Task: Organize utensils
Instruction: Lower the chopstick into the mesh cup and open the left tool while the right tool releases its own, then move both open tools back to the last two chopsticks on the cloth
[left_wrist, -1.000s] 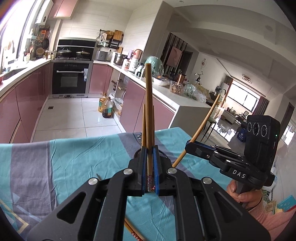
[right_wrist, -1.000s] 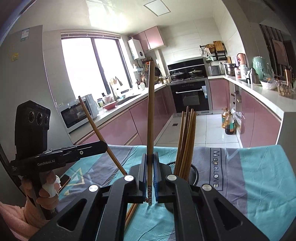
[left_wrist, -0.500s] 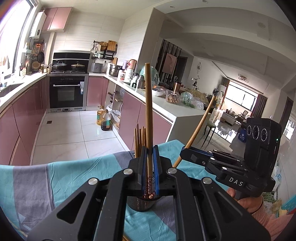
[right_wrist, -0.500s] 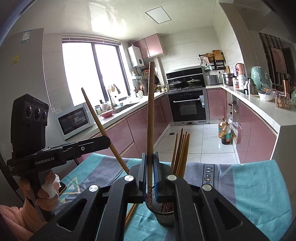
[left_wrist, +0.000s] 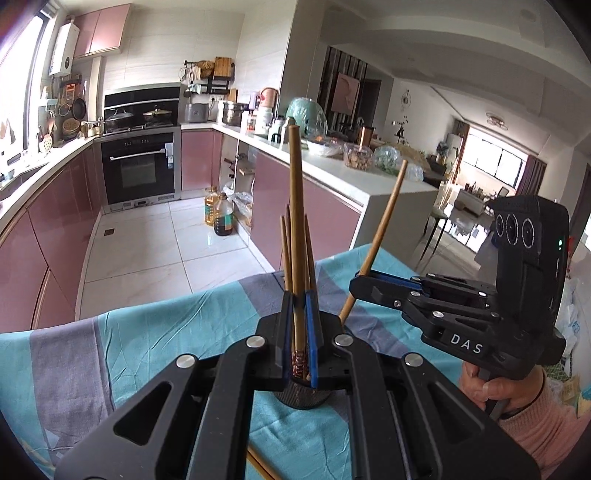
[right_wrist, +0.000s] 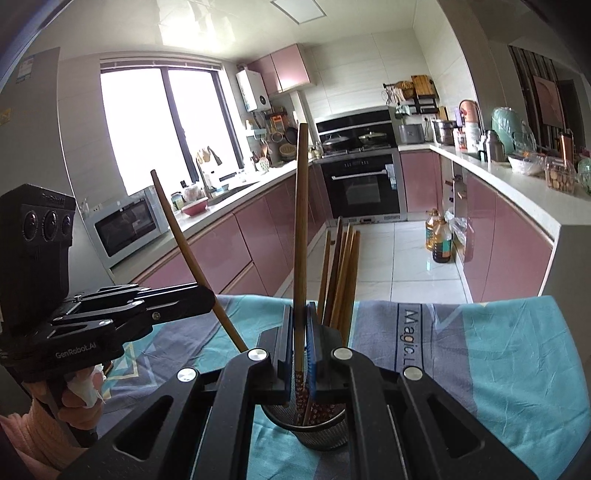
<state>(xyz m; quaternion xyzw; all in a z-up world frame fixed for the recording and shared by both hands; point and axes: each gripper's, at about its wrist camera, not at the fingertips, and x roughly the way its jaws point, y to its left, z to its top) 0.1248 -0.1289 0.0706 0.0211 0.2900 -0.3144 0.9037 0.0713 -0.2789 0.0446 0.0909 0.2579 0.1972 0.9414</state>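
Over the turquoise-and-grey striped tablecloth (right_wrist: 517, 354), item by item.

Item one: dark round wire-mesh utensil holder (right_wrist: 314, 432), at 6 o'clock in my right view. A second ago it lay further off behind my fingers; both my hands have carried level toward it, so it now sits directly beneath both tips. Several brown wooden chopsticks (right_wrist: 343, 273) already stand in it.

Item two: left gripper (left_wrist: 300, 332), clamped narrow on one upright wooden chopstick (left_wrist: 295, 206), its patterned end just above the holder's mouth.

Item three: right gripper (right_wrist: 300, 343), likewise pinched on a second wooden chopstick (right_wrist: 301, 221), its tip inside the rim.

My reading: delivery is near; release comes next.

Room: the two grippers crowd one small opening. The standing sticks fill 1 o'clock; the free gap is at 11. A loose chopstick (left_wrist: 258, 463) lies on the cloth at 6 o'clock.
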